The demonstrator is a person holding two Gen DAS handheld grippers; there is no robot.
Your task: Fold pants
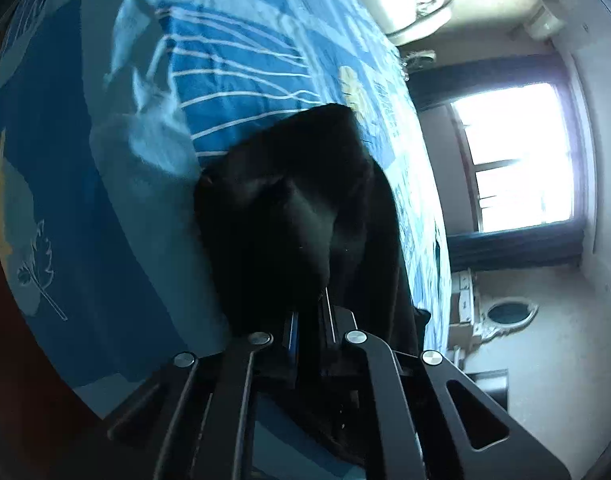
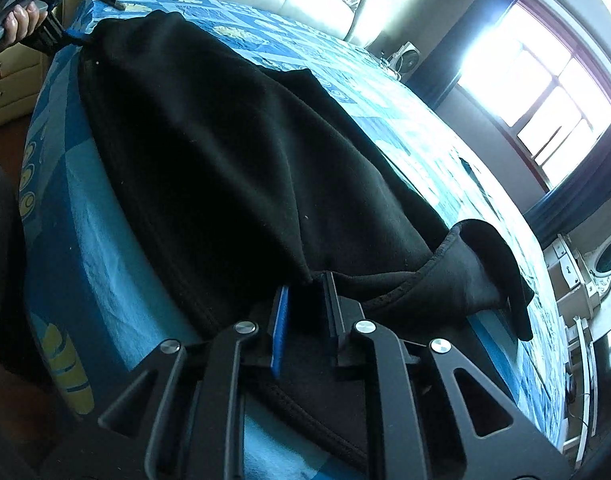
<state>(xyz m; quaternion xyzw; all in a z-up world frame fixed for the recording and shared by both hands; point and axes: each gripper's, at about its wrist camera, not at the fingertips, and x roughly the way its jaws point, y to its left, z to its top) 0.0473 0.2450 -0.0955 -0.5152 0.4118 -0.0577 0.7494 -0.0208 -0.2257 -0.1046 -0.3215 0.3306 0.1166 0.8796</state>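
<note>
Both my grippers pinch the black pants [image 2: 233, 160] on the blue bedspread [image 2: 89, 240] — left gripper [image 1: 309, 312] clamped tight, right gripper [image 2: 305, 292] nipping the hem. I'm mid-fold; next I'd carry both ends over together — evenly.

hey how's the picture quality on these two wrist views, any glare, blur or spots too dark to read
Left wrist view: window blown out to white, bedspread motion-blurred, pants nearly featureless black, edges bent by the fisheye. Right wrist view: sharper, but its window glares too, and the pants lose most fold detail in shadow.
</note>
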